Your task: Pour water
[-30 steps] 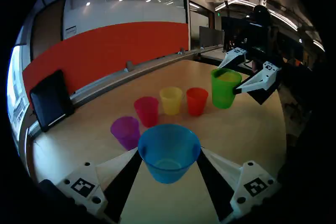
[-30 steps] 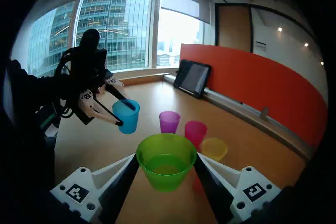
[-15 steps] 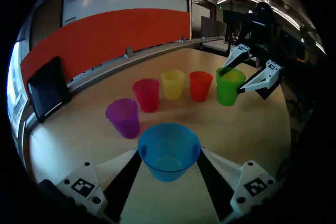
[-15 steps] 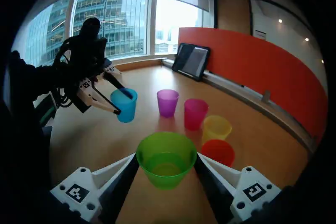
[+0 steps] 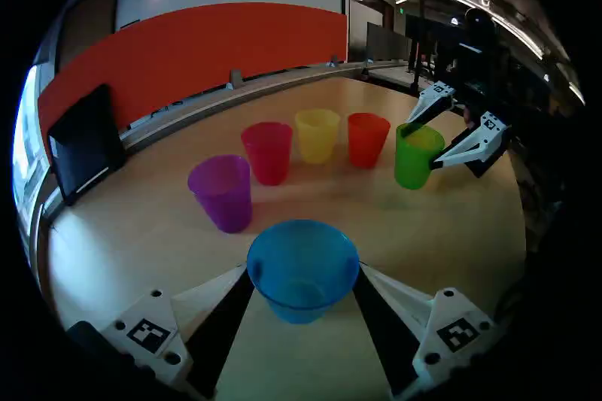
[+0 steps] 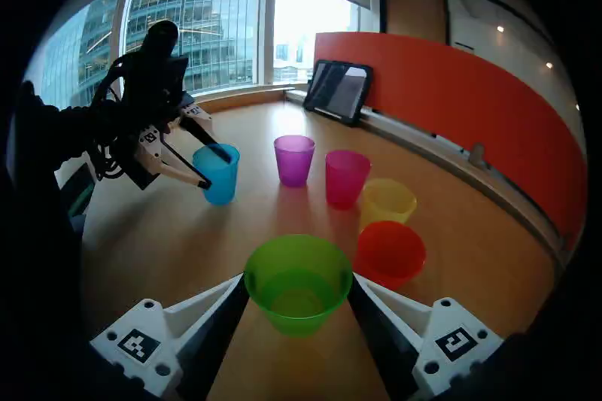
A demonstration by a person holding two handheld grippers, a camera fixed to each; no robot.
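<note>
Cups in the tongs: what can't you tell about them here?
- Water level in the blue cup, left gripper view: see-through plastic and dim light blur it.
- The same for the green cup, right gripper view.
- Whether either cup's base touches the table: too small in the far view.

Low and close over the worktop, looking along the left hand-held gripper and right hand-held gripper from opposite ends, facing across one shared row of cups.
</note>
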